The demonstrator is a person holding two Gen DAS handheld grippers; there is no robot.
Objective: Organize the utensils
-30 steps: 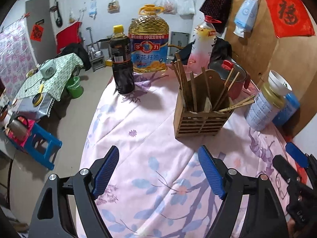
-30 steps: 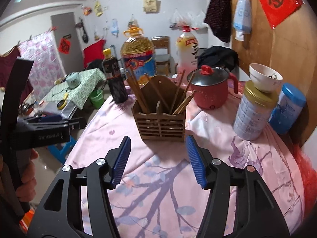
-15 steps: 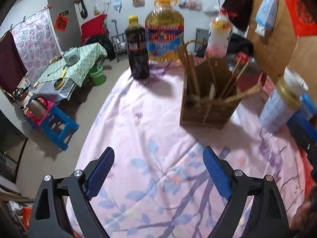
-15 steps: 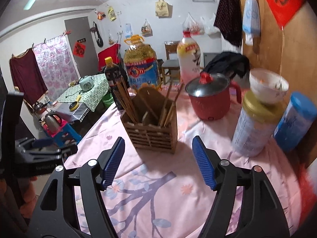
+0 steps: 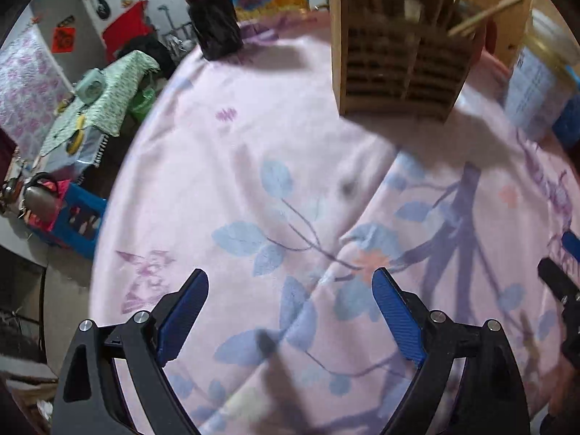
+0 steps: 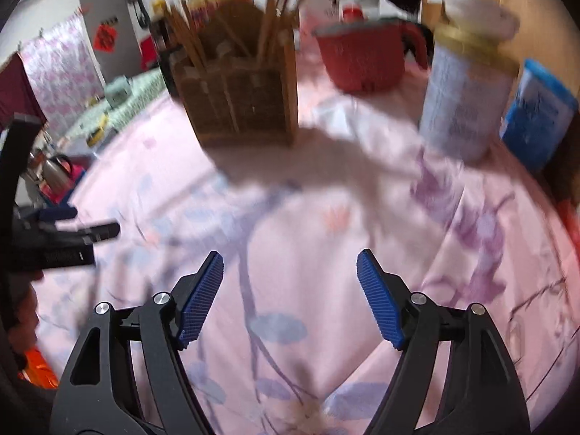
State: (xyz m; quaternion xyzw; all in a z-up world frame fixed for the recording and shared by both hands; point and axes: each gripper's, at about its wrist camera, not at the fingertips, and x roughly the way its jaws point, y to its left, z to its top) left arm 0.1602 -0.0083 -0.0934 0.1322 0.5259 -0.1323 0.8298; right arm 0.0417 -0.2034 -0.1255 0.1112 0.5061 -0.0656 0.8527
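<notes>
Mostly upright chopsticks [image 6: 270, 11] in wooden holder [image 6: 243, 98], few leaning right

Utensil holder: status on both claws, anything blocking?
Left claw open, empty. Right claw open, empty. Utensil holder upright ahead, chopsticks inside. Bare tablecloth between, nothing blocking.

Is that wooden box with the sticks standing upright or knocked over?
Upright: the wooden box sits flat on the pink cloth, chopsticks poking out its top.
</notes>
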